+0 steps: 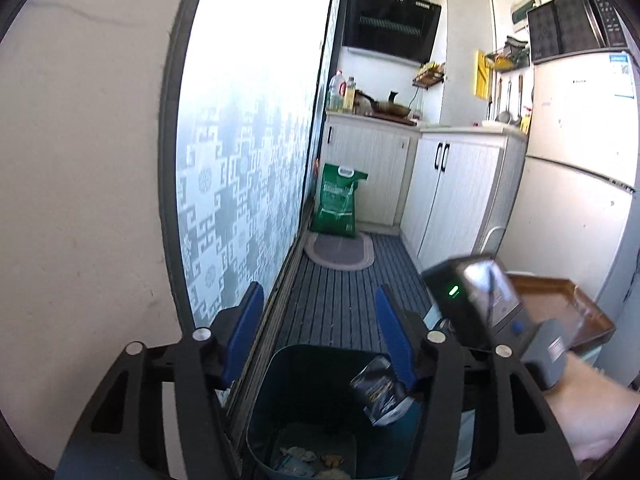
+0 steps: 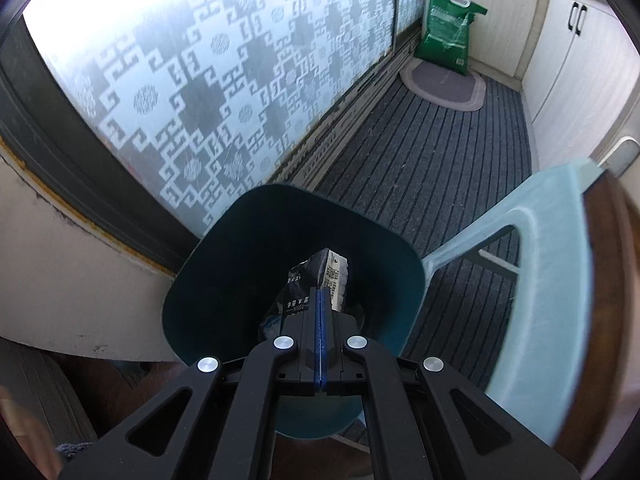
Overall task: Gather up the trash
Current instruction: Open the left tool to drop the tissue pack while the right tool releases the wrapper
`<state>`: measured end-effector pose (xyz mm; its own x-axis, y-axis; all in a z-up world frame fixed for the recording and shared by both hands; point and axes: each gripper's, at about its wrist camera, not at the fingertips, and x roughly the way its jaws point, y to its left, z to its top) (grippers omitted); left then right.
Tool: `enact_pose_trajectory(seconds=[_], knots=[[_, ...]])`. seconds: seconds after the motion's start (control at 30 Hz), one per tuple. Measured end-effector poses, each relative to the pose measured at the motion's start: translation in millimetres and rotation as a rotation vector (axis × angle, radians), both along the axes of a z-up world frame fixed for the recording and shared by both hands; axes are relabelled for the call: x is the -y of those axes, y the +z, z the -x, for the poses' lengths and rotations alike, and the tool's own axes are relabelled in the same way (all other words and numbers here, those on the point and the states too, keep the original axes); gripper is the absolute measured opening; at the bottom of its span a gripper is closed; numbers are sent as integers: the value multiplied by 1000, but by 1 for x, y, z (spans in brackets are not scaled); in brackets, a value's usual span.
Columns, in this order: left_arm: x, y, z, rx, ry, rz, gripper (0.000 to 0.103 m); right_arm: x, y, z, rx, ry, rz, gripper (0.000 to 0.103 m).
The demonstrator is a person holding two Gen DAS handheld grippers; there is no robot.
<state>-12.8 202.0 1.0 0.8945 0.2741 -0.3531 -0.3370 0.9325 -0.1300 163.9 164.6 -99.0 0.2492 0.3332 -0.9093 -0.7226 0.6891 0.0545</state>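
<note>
The right gripper point(image 2: 321, 300) points steeply down into the dark teal bin point(image 2: 208, 280), its blue pads pressed flat together on a crumpled black wrapper point(image 2: 320, 270) with white print. The wrapper sits inside the bin's mouth, near the rim on the stool side, above the pale scraps point(image 1: 308, 458) lying on the bin floor. The left gripper point(image 1: 320, 328) is held above the bin, its jaws partly apart with nothing between them — only floor shows in the gap. Just beside the bin stands a pale blue plastic stool point(image 2: 532, 248). The bin itself stands on the striped grey floor mat point(image 2: 420, 152), against the track of a sliding door point(image 2: 200, 80) with patterned frosted glass. Farther along the mat lies an oval grey rug point(image 2: 444, 84); a green sack point(image 2: 448, 32) stands at its far edge, against the white cabinet point(image 1: 452, 188). On the counter above it sit a pan point(image 1: 394, 109) and bottles — beyond the cabinet stands a white fridge point(image 1: 576, 152).
</note>
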Motion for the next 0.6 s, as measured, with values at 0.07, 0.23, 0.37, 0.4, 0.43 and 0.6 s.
enact_pose_trajectory(seconds=[0.07, 0.23, 0.37, 0.4, 0.43, 0.6], knots=[[2, 7, 3, 25, -6, 12, 52, -4, -9, 1, -9, 9, 24, 0], [8, 21, 13, 87, -34, 17, 35, -7, -25, 5, -28, 35, 78, 0], [18, 36, 26, 170, -68, 16, 35, -8, -32, 8, -35, 50, 93, 2], [20, 40, 29, 193, -76, 12, 35, -9, -33, 9, -43, 57, 90, 3], [23, 43, 31, 214, -81, 6, 35, -10, -33, 11, -47, 66, 85, 3], [32, 56, 40, 287, -125, -3, 35, -6, -14, 16, -24, 83, 31, 20]])
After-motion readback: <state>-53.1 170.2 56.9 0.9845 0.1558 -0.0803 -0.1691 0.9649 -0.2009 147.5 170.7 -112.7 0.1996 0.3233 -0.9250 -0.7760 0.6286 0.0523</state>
